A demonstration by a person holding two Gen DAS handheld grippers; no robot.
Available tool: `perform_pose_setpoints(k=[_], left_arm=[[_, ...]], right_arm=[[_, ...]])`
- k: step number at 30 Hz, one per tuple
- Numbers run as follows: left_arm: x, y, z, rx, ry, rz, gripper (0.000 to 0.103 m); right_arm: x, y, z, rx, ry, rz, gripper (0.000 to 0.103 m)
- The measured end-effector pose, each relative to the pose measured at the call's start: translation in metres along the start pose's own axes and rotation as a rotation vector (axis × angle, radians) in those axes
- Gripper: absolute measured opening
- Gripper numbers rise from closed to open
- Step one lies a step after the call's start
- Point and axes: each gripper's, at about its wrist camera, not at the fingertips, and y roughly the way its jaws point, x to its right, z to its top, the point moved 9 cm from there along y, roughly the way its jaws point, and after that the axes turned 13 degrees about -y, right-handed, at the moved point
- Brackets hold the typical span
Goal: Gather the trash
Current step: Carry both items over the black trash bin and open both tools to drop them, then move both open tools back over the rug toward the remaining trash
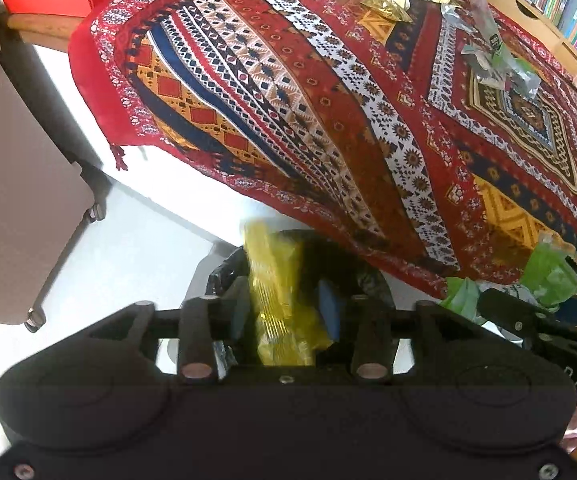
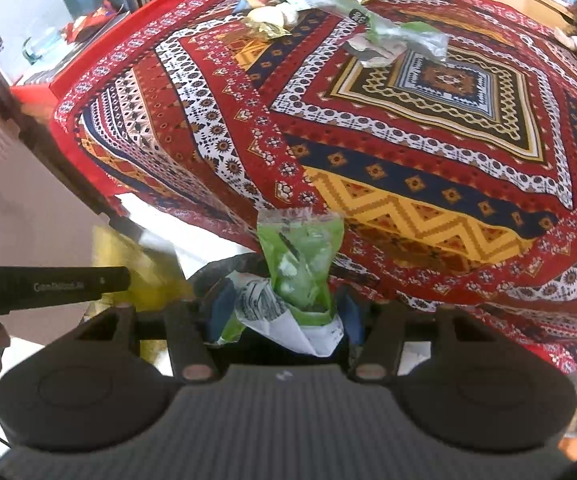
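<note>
Left hand-held gripper [image 1: 286, 312]: jaws apart, the yellow wrapper [image 1: 280, 292] loose between them, over the black bin bag [image 1: 224, 268].
Right hand-held gripper [image 2: 284, 312]: clamps a green wrapper [image 2: 300, 260], crinkly film, beside the bag.
Doing it well: I'd let yellow drop clear first, then bring green over the opening.
Surface: patterned red cloth [image 2: 408, 152], soft, draping.
Far: more crumpled wrappers [image 2: 388, 40].

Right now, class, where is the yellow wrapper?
In the left wrist view the yellow wrapper sits between the left gripper's fingers, over the black-lined bin below the table's near edge.
</note>
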Motion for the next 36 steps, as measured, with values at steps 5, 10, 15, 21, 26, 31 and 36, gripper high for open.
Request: perform_pose_setpoints(k=[5, 10, 15, 21, 26, 31, 36], left_arm=[[0.003, 0.001, 0.004, -0.003, -0.002, -0.009, 0.048], [0.000, 0.002, 0.009, 0.002, -0.016, 0.006, 0.053], [-0.004, 0.001, 0.014, 0.009, -0.022, 0.017, 0.054], [-0.007, -0.001, 0.021, 0.019, -0.030, 0.020, 0.058], [-0.006, -0.004, 0.027, 0.029, -0.039, 0.016, 0.059], [-0.004, -0.006, 0.033, 0.041, -0.038, 0.012, 0.059], [0.001, -0.009, 0.040, 0.058, -0.029, 0.008, 0.060]], right_arm=[[-0.001, 0.004, 0.004, -0.004, -0.013, 0.007, 0.061], [-0.003, 0.007, 0.010, 0.013, -0.036, 0.006, 0.072], [-0.006, 0.010, 0.015, 0.012, -0.041, 0.010, 0.076], [-0.008, 0.011, 0.019, 0.007, -0.047, 0.004, 0.076], [-0.007, 0.011, 0.023, 0.001, -0.041, 0.004, 0.076], [-0.004, 0.012, 0.026, -0.001, -0.024, 0.003, 0.079], [-0.001, 0.010, 0.030, 0.011, -0.025, -0.020, 0.079]])
